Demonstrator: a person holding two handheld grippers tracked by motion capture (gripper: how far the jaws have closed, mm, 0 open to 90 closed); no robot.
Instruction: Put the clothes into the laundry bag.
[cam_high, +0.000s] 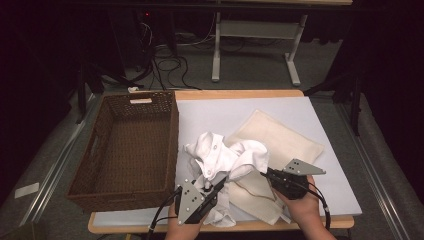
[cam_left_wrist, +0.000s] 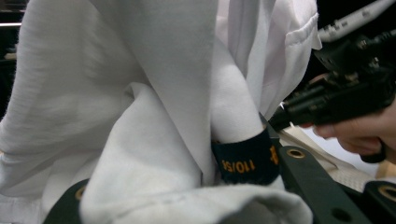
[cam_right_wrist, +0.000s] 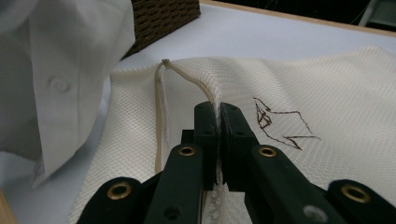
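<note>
My right gripper is clamped on a pinched fold of the cream mesh bag, jaws closed w/ fabric between. Bag lies flat on the table, long axis running diagonal from near edge toward the far right corner; drawstring at the near end. My left gripper is buried in the white shirt, gripping it. Shirt sits crumpled just beside the wicker basket, overlapping the bag.

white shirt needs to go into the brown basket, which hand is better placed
Left. The left gripper already clamps the crumpled white cotton shirt and sits nearer the brown woven basket.
</note>
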